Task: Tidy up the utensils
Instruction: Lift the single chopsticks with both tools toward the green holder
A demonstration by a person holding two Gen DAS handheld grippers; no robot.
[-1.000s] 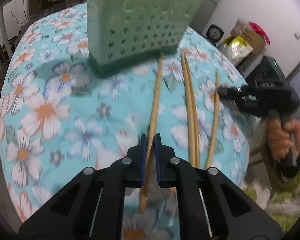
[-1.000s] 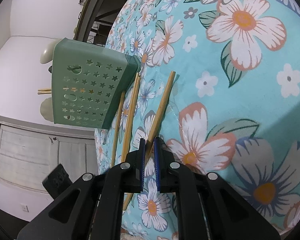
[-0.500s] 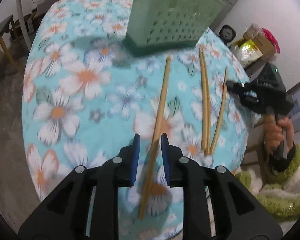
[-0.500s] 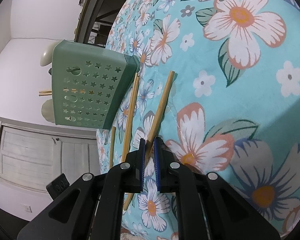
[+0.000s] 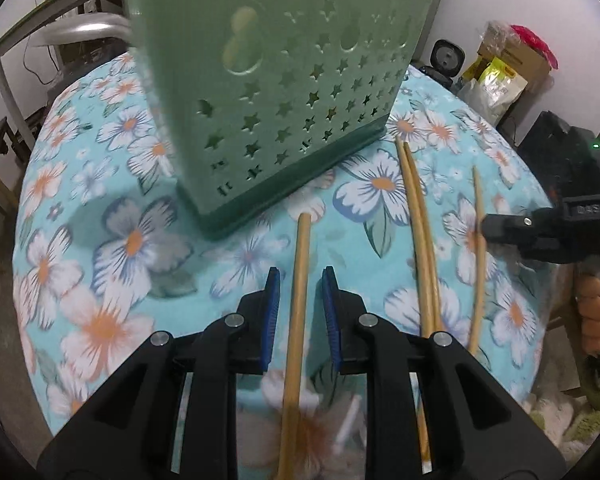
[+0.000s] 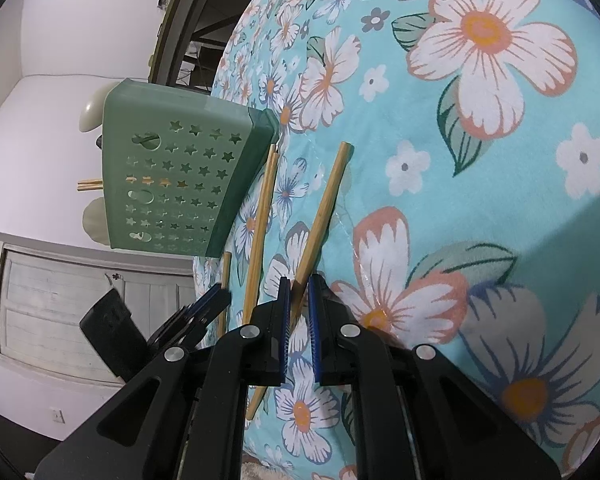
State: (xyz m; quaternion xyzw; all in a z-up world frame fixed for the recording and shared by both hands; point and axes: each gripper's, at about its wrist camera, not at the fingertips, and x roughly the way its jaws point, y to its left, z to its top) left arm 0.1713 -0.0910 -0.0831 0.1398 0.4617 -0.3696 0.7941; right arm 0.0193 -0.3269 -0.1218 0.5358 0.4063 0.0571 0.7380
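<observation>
A green utensil holder (image 5: 284,92) with star holes stands at the back of the floral table; it also shows in the right wrist view (image 6: 180,176). Several wooden chopsticks lie in front of it. My left gripper (image 5: 300,300) is open, its blue pads either side of one chopstick (image 5: 300,280) without touching it. A pair of chopsticks (image 5: 418,220) and a single one (image 5: 478,248) lie to the right. My right gripper (image 6: 298,312) is nearly shut around the end of a chopstick (image 6: 324,216); in the left wrist view it (image 5: 488,228) sits at the single chopstick.
The round table wears a turquoise flowered cloth (image 5: 100,240). Bags and boxes (image 5: 504,68) stand on the floor behind, right. A metal chair frame (image 5: 80,28) is at the back left. Chopsticks stick out of the holder's top (image 6: 88,186).
My left gripper has opened, letting go of the chopstick, and has moved closer to the green holder. The right gripper has stayed on its chopstick.
</observation>
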